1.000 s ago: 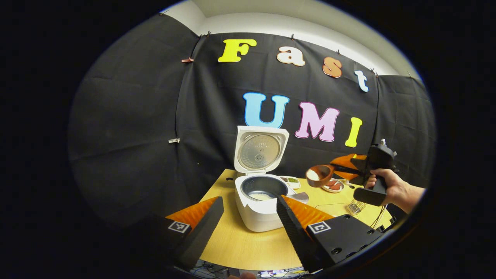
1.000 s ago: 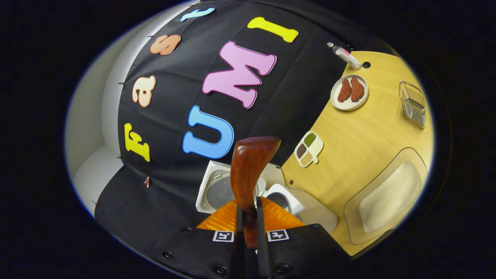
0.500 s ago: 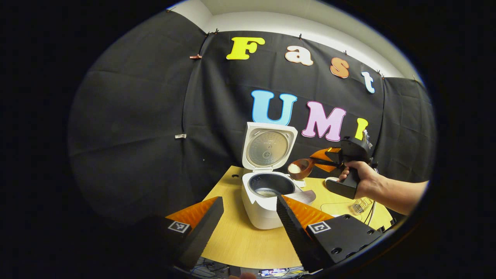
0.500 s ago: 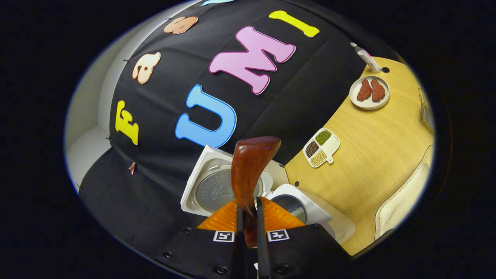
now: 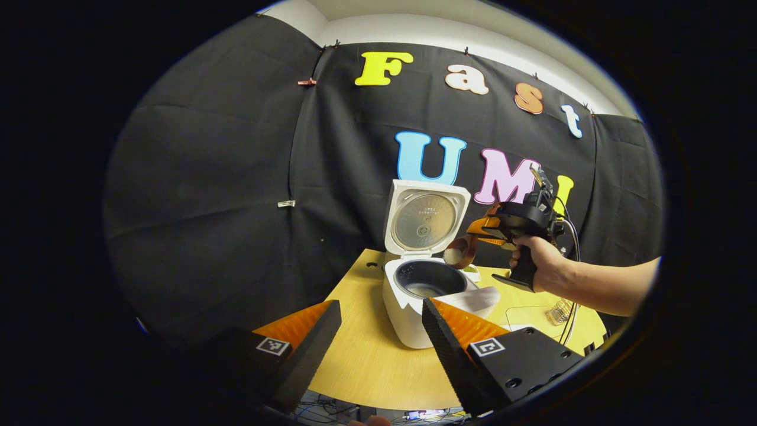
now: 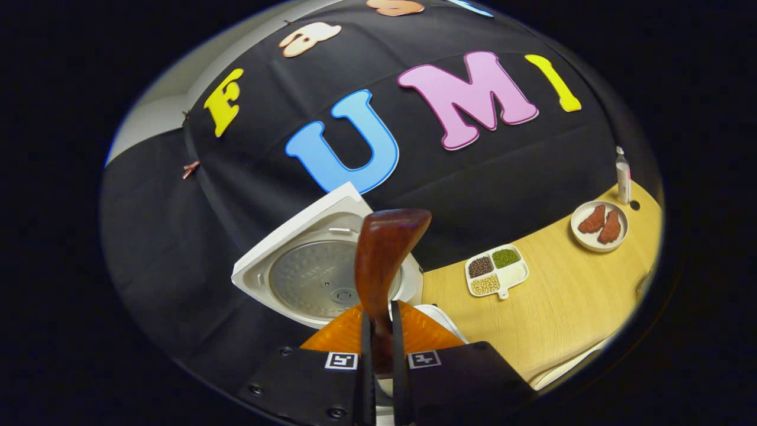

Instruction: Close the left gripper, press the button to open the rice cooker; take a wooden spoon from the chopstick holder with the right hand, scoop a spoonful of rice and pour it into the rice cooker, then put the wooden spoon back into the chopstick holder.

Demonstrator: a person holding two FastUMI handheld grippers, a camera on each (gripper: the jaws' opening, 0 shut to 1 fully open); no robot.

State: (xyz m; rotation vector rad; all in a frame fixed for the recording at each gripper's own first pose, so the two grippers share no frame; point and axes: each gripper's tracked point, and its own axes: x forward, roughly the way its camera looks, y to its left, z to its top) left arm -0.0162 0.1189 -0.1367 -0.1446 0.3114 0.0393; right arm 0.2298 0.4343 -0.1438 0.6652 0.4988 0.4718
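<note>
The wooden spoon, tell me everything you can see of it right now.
The dark reddish-brown wooden spoon has a glossy, curved handle and a round bowl holding white rice. The right gripper is shut on its handle, both fingers pressing it. It hangs in the air beside the raised lid of the open white rice cooker, just above the pot's right rim, touching nothing else.

Wooden spoon point(image 5: 460, 253) above open rice cooker point(image 5: 427, 290) — on table point(image 5: 366, 361).

On the light wooden tabletop point(image 6: 562, 307) sat a white divided dish of mixed beans point(image 6: 495, 270); farther along, a round white plate with two reddish-brown meat pieces point(image 6: 599, 225), a small white bottle point(image 6: 623, 174) just beyond it.
</note>
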